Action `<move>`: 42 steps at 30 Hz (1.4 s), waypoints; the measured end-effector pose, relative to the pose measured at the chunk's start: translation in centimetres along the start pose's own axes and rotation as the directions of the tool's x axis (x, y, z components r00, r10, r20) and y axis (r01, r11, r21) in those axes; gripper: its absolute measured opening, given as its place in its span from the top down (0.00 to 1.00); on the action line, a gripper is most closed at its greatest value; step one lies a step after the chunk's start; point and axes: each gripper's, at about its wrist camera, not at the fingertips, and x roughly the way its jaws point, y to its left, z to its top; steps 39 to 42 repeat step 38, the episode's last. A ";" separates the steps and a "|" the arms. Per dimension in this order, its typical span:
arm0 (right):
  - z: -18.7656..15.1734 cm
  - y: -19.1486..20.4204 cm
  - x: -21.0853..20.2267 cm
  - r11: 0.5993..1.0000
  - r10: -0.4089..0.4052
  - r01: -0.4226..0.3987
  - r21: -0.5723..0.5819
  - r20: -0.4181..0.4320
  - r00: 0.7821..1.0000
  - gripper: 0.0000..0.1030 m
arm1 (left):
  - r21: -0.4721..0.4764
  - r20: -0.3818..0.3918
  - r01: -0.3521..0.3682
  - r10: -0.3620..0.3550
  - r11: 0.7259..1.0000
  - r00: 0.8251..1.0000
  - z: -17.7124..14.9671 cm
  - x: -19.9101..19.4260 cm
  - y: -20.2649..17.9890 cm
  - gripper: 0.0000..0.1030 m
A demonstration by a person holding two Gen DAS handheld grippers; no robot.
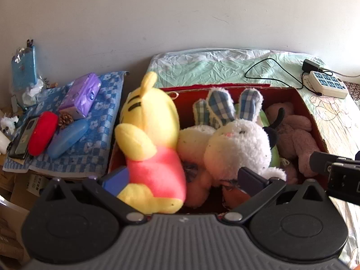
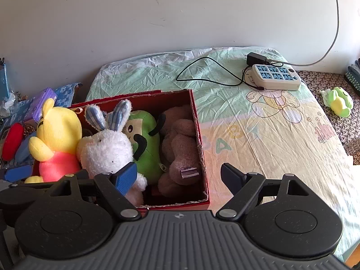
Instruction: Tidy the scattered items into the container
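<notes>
A red cardboard box (image 2: 201,148) sits on the bed and holds several plush toys: a yellow bear in a pink shirt (image 1: 148,135) (image 2: 56,139) at the left end, a white rabbit with checked ears (image 1: 238,144) (image 2: 105,146), a green plush (image 2: 146,144) and a brown plush (image 1: 294,139) (image 2: 180,148). My left gripper (image 1: 182,177) is open, its jaws wide on either side of the bear's lower body and the rabbit, over the box's near edge. My right gripper (image 2: 180,175) is open and empty above the box's near right corner. A small green frog plush (image 2: 339,101) lies on the far right.
A white power strip (image 2: 275,76) with a black adapter and cable lies on the sheet at the back. Left of the bed, a blue checked cloth (image 1: 99,117) carries a purple tissue pack (image 1: 81,94), a red cushion (image 1: 42,132) and a blue case (image 1: 67,137).
</notes>
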 end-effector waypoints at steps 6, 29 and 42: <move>0.9 0.0 -0.4 0.998 -0.036 0.036 -0.042 0.009 0.999 0.19 | 0.005 -0.012 0.022 -0.022 1.000 1.000 0.6 0.0 -0.4 0.01; 1.7 0.4 0.6 0.999 -0.044 0.044 -0.023 0.003 0.999 0.19 | -0.002 -0.034 0.049 -0.049 0.999 0.998 1.4 1.4 -0.3 0.00; 1.9 0.8 0.7 0.999 -0.028 0.029 -0.030 0.008 1.000 0.19 | -0.017 -0.029 0.054 -0.054 0.998 0.998 1.4 1.4 0.0 0.01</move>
